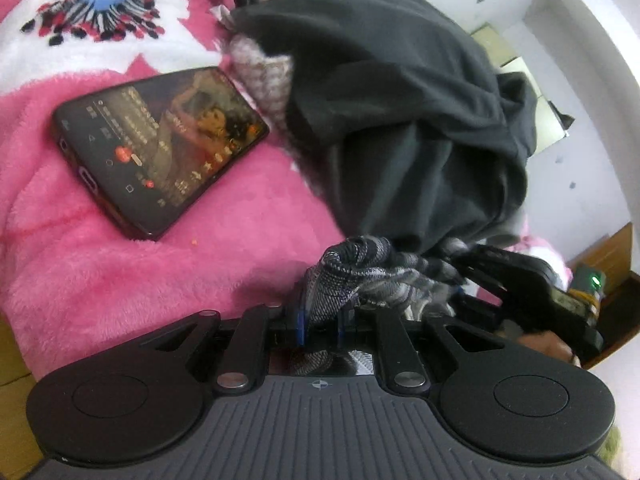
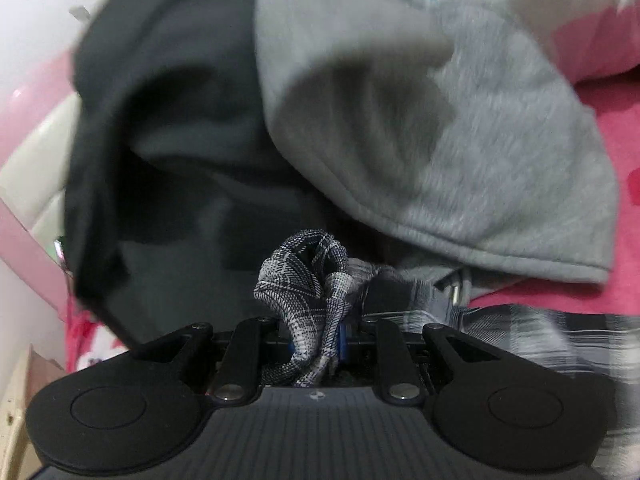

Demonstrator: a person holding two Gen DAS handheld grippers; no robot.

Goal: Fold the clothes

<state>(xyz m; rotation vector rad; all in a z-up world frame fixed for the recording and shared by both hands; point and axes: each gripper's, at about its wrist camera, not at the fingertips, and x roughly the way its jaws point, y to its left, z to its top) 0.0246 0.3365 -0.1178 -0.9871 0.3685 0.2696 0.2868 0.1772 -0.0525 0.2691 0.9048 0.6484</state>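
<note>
The left gripper (image 1: 320, 320) is nearly closed, with a bunched fold of grey-and-black plaid fabric (image 1: 352, 276) clamped between its blue-padded fingers (image 1: 301, 328); the fabric rises from the jaws and runs toward the right of the left wrist view. The right gripper (image 2: 316, 336) is likewise nearly closed on a bunch of the same plaid fabric (image 2: 304, 280), which stands up between its fingers and trails off to the right across the bedding. In the left wrist view, the right gripper's black body (image 1: 532, 288) shows just to the right of the held fabric, with part of a hand (image 1: 548, 344) below it. Taking the plaid fabric as the reference point: a dark grey garment (image 1: 400, 120) hangs directly above and behind it, draped in heavy folds. In the right wrist view this dark grey garment (image 2: 172, 160) lies above and left of the plaid fabric, and its light grey fleecy lining (image 2: 460, 152) is turned outward above and right of it, the hemmed edge curling just over the fabric. The pink fleece blanket (image 1: 160, 280) lies beneath and to the left of the fabric. A smartphone (image 1: 160, 156) with its screen lit rests flat on the blanket, up and to the left of the fabric, well apart from it. No containers are visible in either view.
</note>
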